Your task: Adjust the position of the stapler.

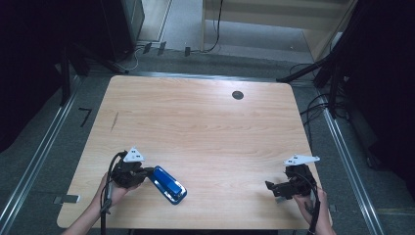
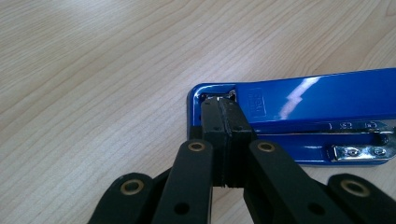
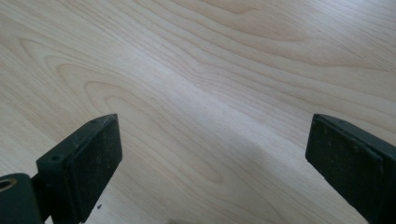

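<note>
Two claws: both are working near the front edge of the table [image 1: 195,112], one at each front corner.
Stapler place: the blue stapler [image 1: 169,184] is lying flat on the wood near the front left corner, its long body running slantwise from the left claw toward the front edge.
Left claw: the left claw [image 2: 225,114] is sitting with its jaws pressed flat together, nothing between the pads, and its tips are poking at the rear end of the stapler where a small metal part is showing.
Left claw purpose: closed tips are making one narrow point, which probably suits pushing or steadying that end better than a wide pinch would; whether they are pressing hard I cannot tell.
Left claw from above: in the high view the left claw [image 1: 147,172] is meeting the near end of the stapler, with the hand [image 1: 110,188] holding it low over the table.
Right claw: the right claw [image 3: 212,154] is standing with its jaws spread wide over bare wood, holding nothing.
Right claw place: seen from above, the right claw [image 1: 271,187] is hanging near the front right corner, well apart from the stapler, likely waiting its turn.
</note>
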